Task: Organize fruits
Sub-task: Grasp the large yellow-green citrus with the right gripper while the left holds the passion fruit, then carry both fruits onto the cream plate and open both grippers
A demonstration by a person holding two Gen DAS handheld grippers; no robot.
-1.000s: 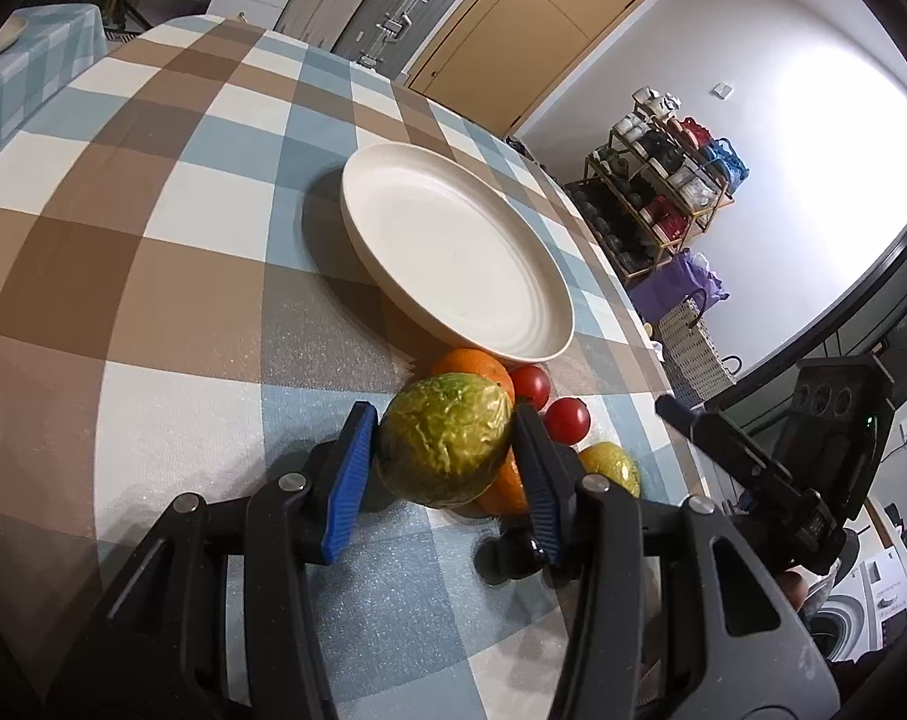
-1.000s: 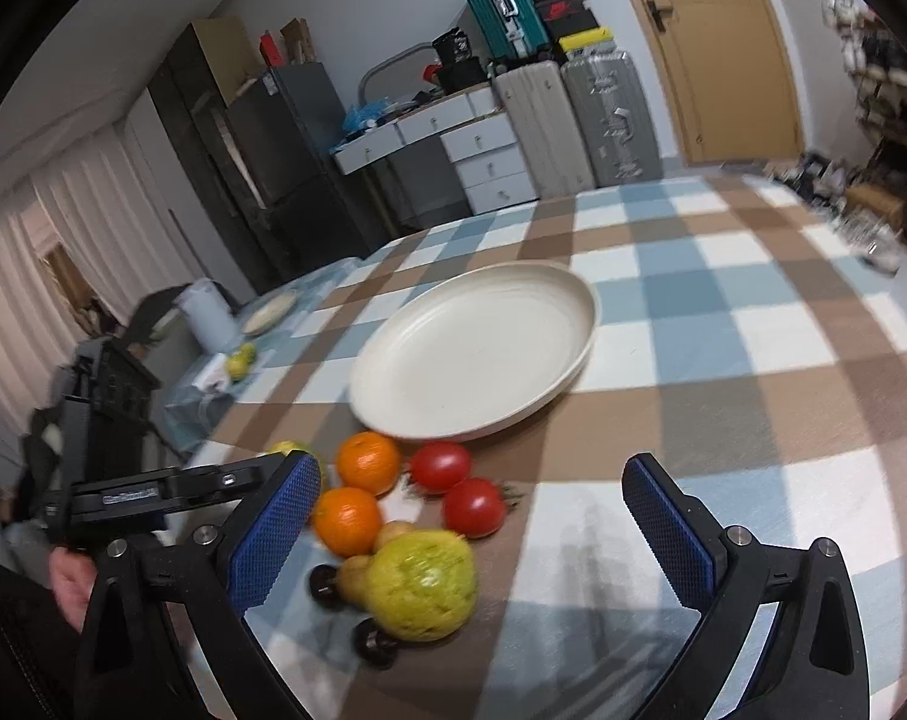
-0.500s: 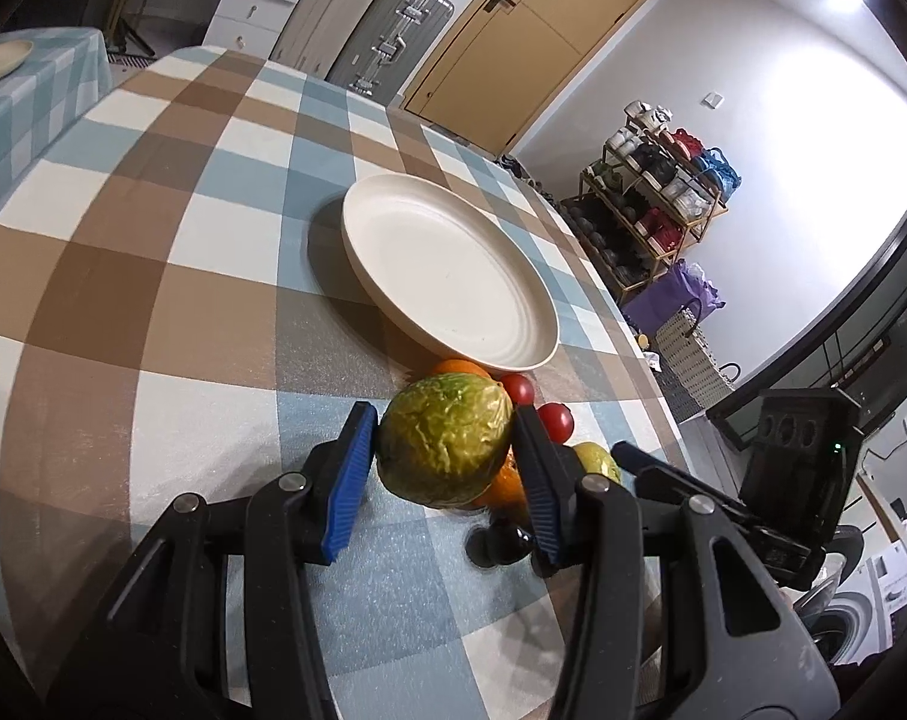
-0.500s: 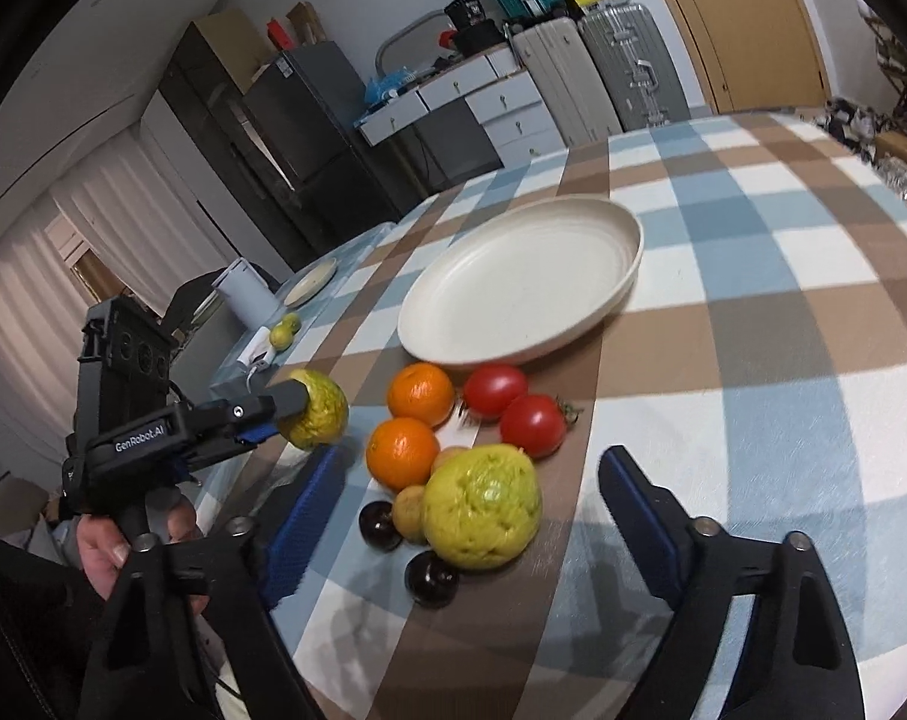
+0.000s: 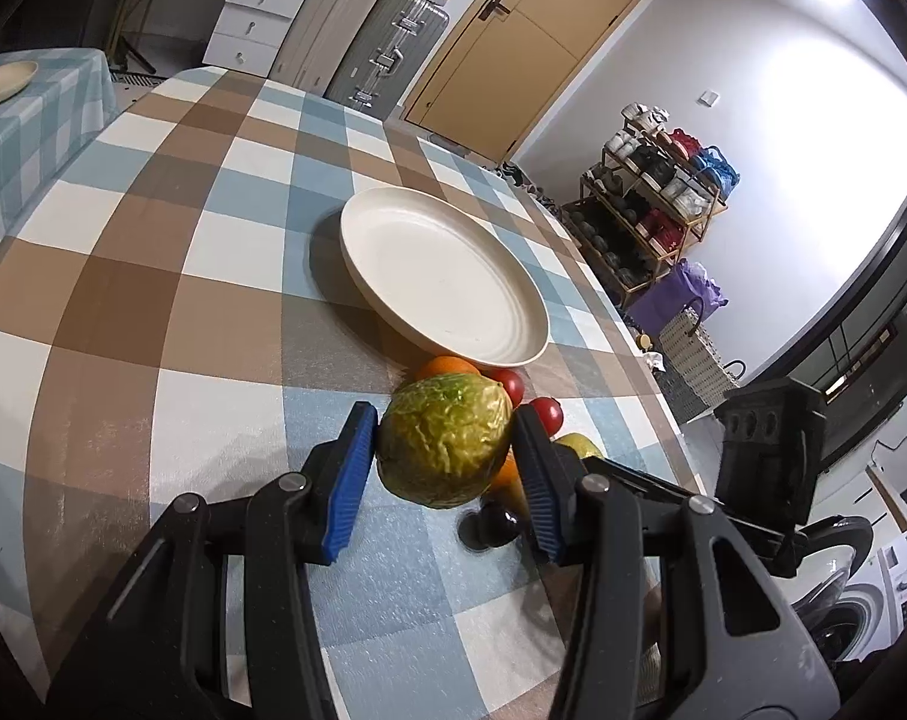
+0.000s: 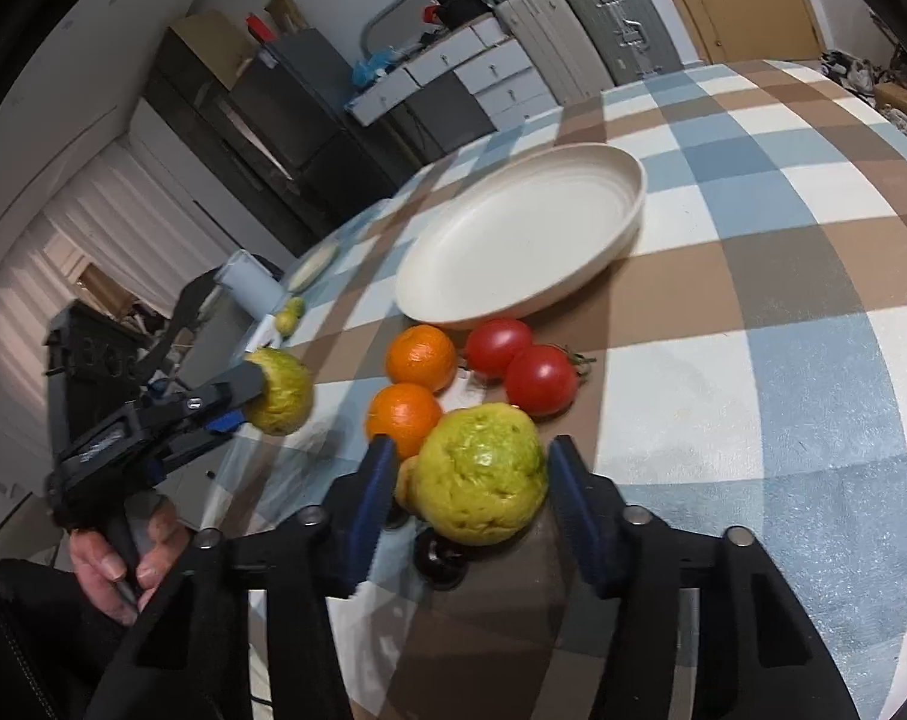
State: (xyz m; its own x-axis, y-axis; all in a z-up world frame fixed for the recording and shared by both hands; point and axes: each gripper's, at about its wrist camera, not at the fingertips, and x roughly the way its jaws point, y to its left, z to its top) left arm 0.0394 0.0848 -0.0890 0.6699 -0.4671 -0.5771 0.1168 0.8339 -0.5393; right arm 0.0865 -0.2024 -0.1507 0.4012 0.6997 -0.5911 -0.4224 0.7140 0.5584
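Note:
My left gripper (image 5: 444, 420) is shut on a wrinkled green-yellow fruit (image 5: 444, 450) and holds it above the checked tablecloth; the right wrist view shows that fruit (image 6: 279, 393) at the left. My right gripper (image 6: 470, 447) is closing around a second yellow-green fruit (image 6: 480, 480) that rests on the table. That fruit lies between the blue pads, with a thin gap on each side. Two oranges (image 6: 420, 357), two tomatoes (image 6: 540, 381) and small dark fruits (image 6: 438, 558) lie beside it. Behind them stands an empty cream plate (image 6: 513, 240), also visible as the plate (image 5: 441, 282) in the left wrist view.
A small yellow fruit (image 6: 404, 480) sits against the second fruit's left side. A person's hand (image 6: 117, 564) grips the left tool. The table edge runs close on the right (image 5: 645, 372). Suitcases (image 5: 387, 42) and a shoe rack (image 5: 651, 204) stand beyond.
My right gripper's jaws have narrowed from wide apart to close around the yellow-green fruit, and it came down to it. My left gripper has risen a little with its fruit.

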